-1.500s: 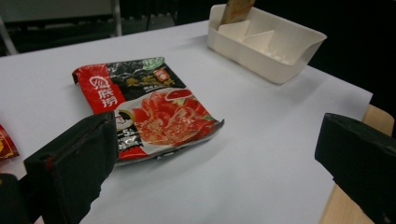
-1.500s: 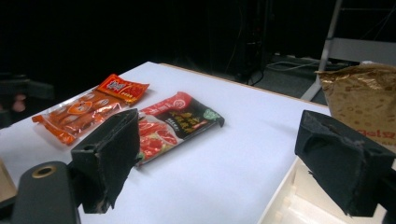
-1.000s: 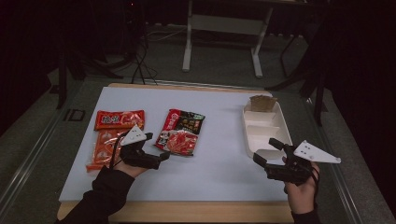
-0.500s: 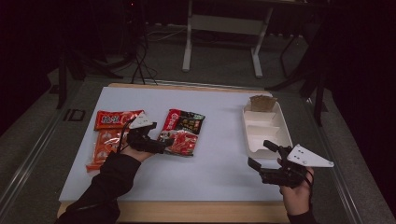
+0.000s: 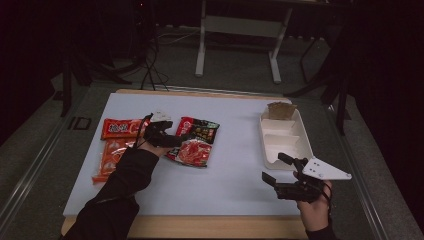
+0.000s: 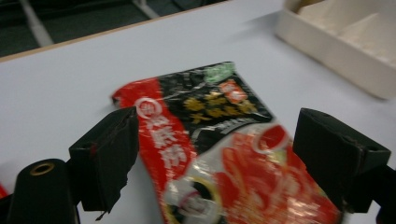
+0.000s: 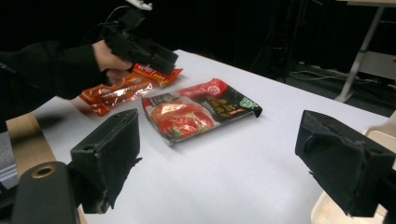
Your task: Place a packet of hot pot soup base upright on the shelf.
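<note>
A red and black noodle packet (image 5: 197, 142) lies flat in the middle of the white table top (image 5: 235, 170). My left gripper (image 5: 172, 139) hovers at its left edge. In the left gripper view the packet (image 6: 219, 140) lies between the two black jaws of that gripper (image 6: 217, 126). The jaws have just been closing, but the pads stand apart from it. My right gripper (image 5: 277, 167) is held open near the front right, beside the tray, with nothing in it. The right gripper view looks across its own open jaws (image 7: 219, 135) at the packet (image 7: 201, 109) and the left gripper (image 7: 159, 58).
Two orange-red packets (image 5: 120, 128) (image 5: 112, 155) lie left of the left hand. A white divided tray (image 5: 280, 145) stands at the right, with a brown piece (image 5: 280, 110) in its far compartment. A wooden edge (image 5: 210, 226) runs along the table's front.
The left hand has moved right and away from the person, from the orange packets to the red and black packet. The right gripper has stayed about where it was.
</note>
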